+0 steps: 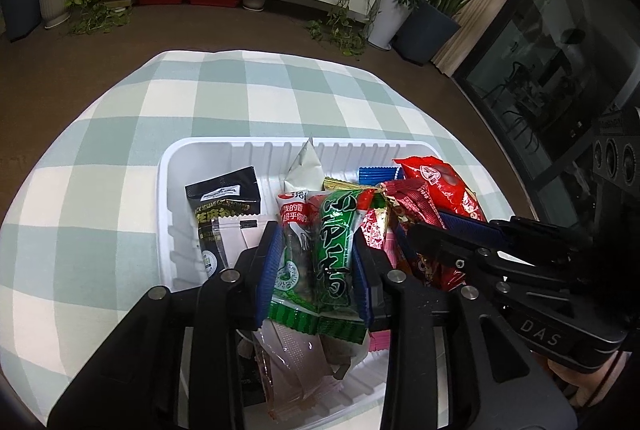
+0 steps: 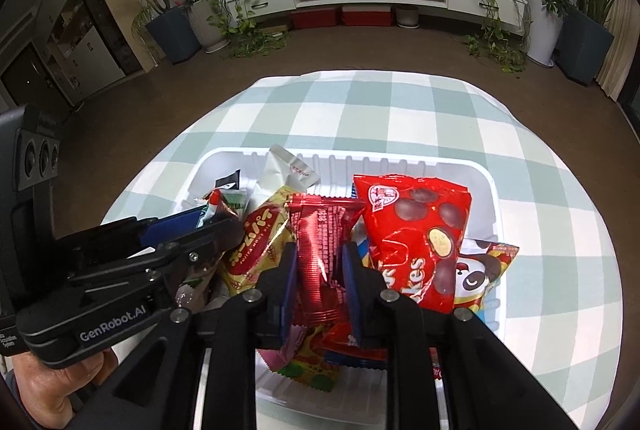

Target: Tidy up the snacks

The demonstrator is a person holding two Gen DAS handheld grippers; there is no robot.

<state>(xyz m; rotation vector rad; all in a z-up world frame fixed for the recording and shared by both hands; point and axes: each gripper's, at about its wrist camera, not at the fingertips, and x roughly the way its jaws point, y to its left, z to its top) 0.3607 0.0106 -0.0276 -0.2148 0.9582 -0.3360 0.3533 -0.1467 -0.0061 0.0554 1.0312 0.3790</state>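
- The left gripper (image 1: 316, 250) is pinching two green snack packets (image 1: 320, 250) between its blue pads, holding them upright over the white plastic tray (image 1: 200, 150).
- The right gripper (image 2: 320, 270) is pinching a dark red ribbed wrapper (image 2: 320, 250), standing upright inside the same tray.
- A red chocolate-ball bag (image 2: 416, 230) is leaning just right of that wrapper in the tray.
- A black sesame packet (image 1: 224, 198) is lying at the tray's left side.
- The tray is sitting on a green-and-white checked cloth (image 1: 120, 150).

Both grippers angle steeply down, side by side. Left gripper (image 1: 316, 250) has its blue pads pinching a green packet (image 1: 332, 250); right gripper (image 2: 320, 270) is clamped on a red ribbed wrapper (image 2: 320, 254).
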